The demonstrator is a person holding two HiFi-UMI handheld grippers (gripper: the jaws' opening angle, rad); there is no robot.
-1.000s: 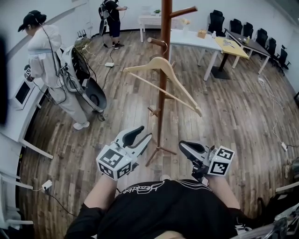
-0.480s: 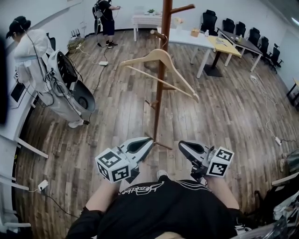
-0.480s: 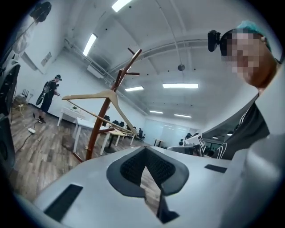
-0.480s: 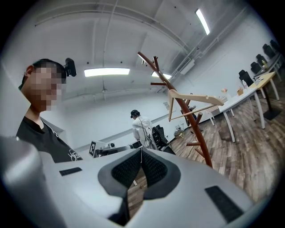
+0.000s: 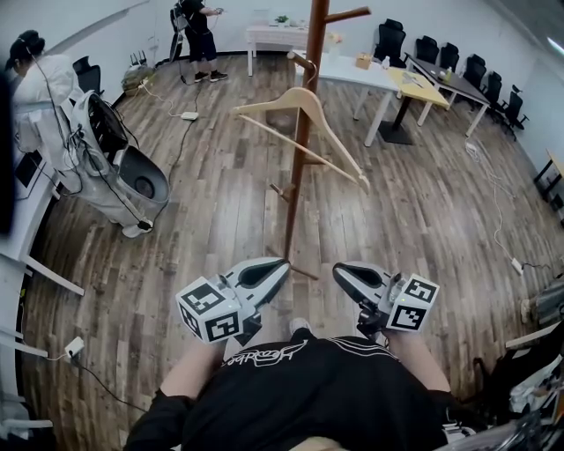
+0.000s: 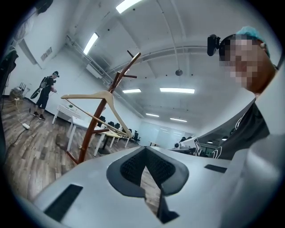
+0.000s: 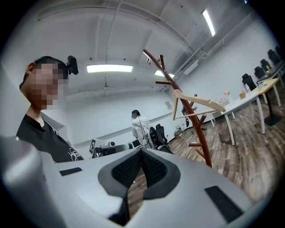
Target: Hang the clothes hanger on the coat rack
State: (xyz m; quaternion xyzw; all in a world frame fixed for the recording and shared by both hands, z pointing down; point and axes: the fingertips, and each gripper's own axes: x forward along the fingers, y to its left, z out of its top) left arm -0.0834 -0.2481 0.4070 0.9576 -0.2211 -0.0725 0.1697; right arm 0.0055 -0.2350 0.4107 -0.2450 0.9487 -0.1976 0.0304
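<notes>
A light wooden hanger (image 5: 266,104) hangs by its hook from a peg of the brown wooden coat rack (image 5: 298,176), which stands on the floor ahead of me. Both grippers are held low near my chest, well short of the rack and apart from the hanger. My left gripper (image 5: 284,262) is shut with nothing in it, and so is my right gripper (image 5: 337,270). In the left gripper view the hanger (image 6: 95,95) and rack (image 6: 91,129) show beyond the left gripper's (image 6: 144,151) touching pads. The right gripper view shows the hanger (image 7: 200,101) on the rack (image 7: 196,129) past the right gripper's (image 7: 141,151) closed tips.
A person in white (image 5: 48,84) stands at the left beside a dark bag (image 5: 132,176). Another person (image 5: 196,26) is at the far wall. White tables (image 5: 388,79) and black chairs (image 5: 441,48) fill the back right. Cables and a power strip (image 5: 75,346) lie on the wood floor.
The left gripper's jaws, open a second ago, have closed on nothing. Both grippers drew slightly back from the rack, and the view swung so the person in white sits further left.
</notes>
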